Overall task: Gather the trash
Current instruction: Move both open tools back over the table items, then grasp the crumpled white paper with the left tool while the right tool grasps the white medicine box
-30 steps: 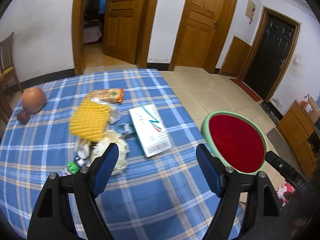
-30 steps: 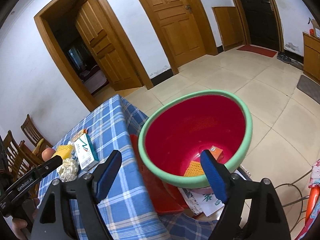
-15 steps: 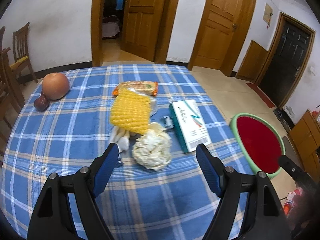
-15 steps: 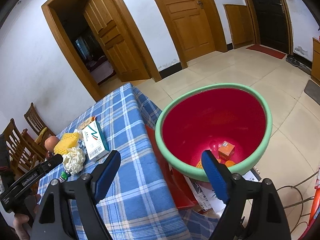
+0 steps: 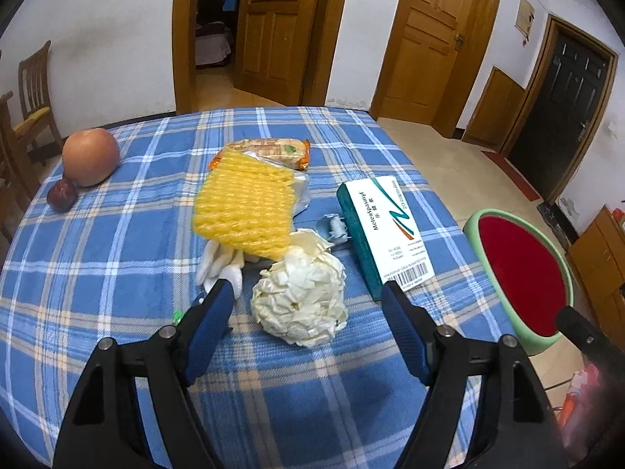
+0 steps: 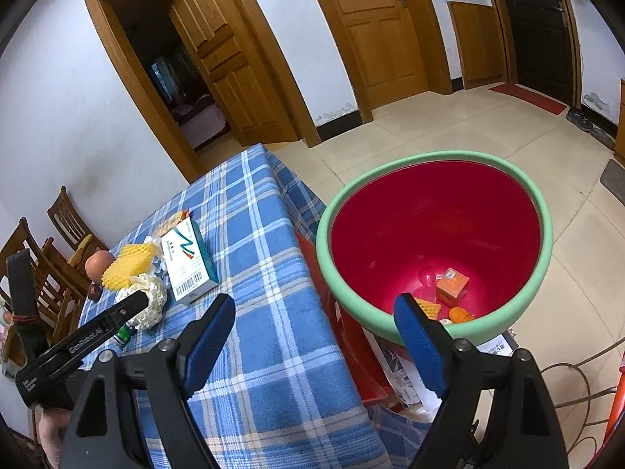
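orange box (image 6: 452, 288) inside the basin (image 6: 437, 164) shows only from the right wrist.

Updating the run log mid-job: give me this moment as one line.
left tongs: open, over crumpled paper | right tongs: open, empty, by red bin | bin: some trash inside | medicine box, yellow foam net: on table

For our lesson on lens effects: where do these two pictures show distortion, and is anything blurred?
Left wrist view: the far table edge bows, corners are vignetted black, and the crumpled paper is sharp. Right wrist view: door frames lean and curve, and the basin looks sharp, like the white-and-green box.
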{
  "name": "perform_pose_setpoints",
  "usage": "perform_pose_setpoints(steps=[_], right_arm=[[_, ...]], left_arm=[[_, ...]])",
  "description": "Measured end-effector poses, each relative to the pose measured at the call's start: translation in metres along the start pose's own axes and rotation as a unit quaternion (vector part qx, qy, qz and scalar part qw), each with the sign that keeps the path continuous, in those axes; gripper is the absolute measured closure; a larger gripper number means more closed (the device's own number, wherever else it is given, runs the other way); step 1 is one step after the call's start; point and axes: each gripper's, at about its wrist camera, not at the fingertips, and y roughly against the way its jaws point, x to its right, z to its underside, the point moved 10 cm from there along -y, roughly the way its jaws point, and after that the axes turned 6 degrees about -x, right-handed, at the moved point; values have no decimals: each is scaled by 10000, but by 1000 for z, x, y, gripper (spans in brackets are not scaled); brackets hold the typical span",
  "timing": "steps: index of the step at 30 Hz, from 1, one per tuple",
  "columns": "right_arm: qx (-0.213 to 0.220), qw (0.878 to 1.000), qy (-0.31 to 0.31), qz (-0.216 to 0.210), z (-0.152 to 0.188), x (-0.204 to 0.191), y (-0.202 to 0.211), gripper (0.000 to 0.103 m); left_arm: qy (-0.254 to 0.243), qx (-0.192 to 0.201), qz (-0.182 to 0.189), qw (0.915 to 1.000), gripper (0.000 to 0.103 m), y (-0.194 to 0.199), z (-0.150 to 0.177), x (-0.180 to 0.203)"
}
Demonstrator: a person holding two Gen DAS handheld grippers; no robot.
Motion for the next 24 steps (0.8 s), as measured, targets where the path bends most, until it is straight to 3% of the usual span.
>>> perform_pose_setpoints(steps=[4,6,24], right_arm=[[-41,10000,15,-10,1,-1,-3,18],[-61,10000,21,-14,1,-2,-4,18],[-185,9994,263,-82,4,-22,-18,18]], left_arm=[[-74,-80,-140,9998,38,-12,1,-1],[-84,-148,-217,9996,52,-18,3,-4],[-65,187,149,9997,56,21,1,-1]])
